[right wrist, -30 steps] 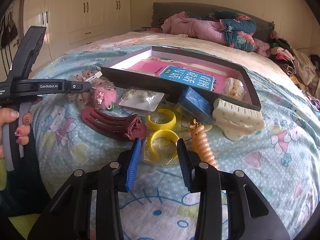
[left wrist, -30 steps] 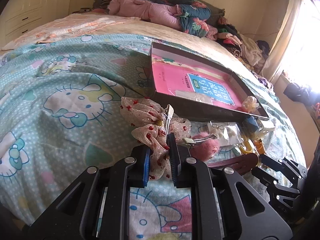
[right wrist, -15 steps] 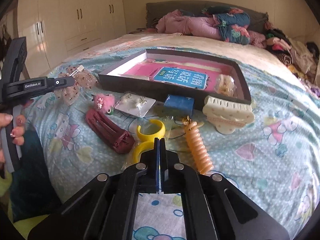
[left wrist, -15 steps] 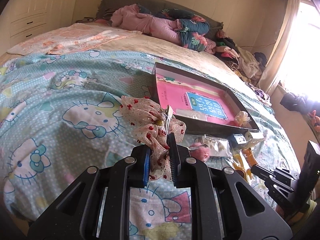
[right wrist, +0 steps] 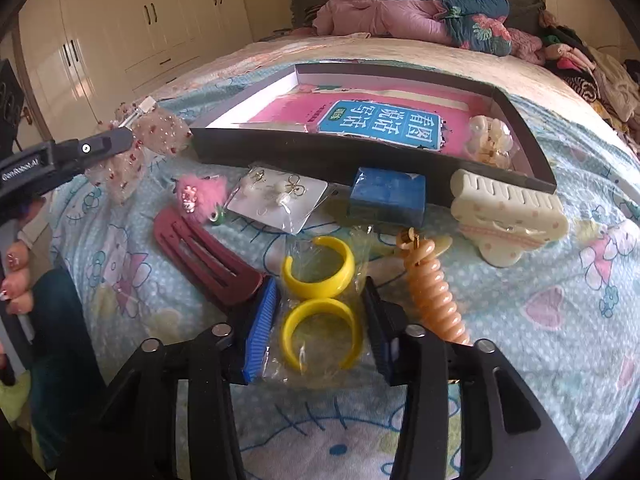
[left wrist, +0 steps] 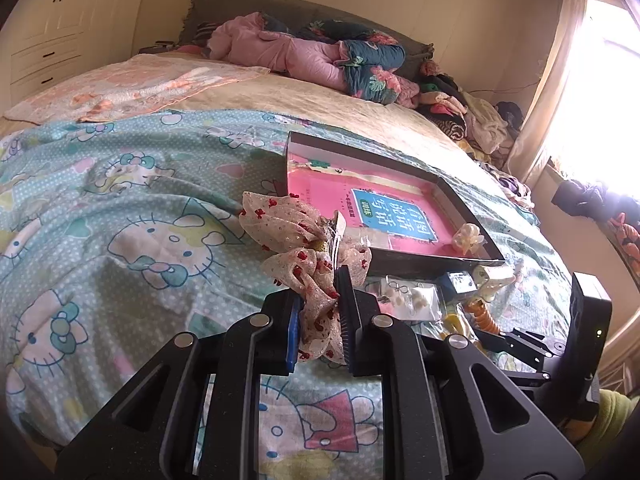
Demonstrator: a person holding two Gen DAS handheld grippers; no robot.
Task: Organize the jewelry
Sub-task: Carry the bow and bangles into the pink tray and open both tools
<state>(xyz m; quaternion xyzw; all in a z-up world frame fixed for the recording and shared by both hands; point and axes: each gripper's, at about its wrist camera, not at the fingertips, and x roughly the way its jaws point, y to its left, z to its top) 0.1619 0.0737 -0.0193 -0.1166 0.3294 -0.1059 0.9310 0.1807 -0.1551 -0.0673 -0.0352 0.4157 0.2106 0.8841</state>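
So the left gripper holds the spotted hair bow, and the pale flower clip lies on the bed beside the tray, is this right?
Not quite. The left gripper does hold the spotted hair bow, but the pale flower clip lies inside the tray, in its corner on the pink book, not beside it. The right wrist view shows this.

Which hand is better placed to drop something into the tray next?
Left: its tongs already pinch the bow clip beside the tray; the right tongs only straddle the yellow earrings.
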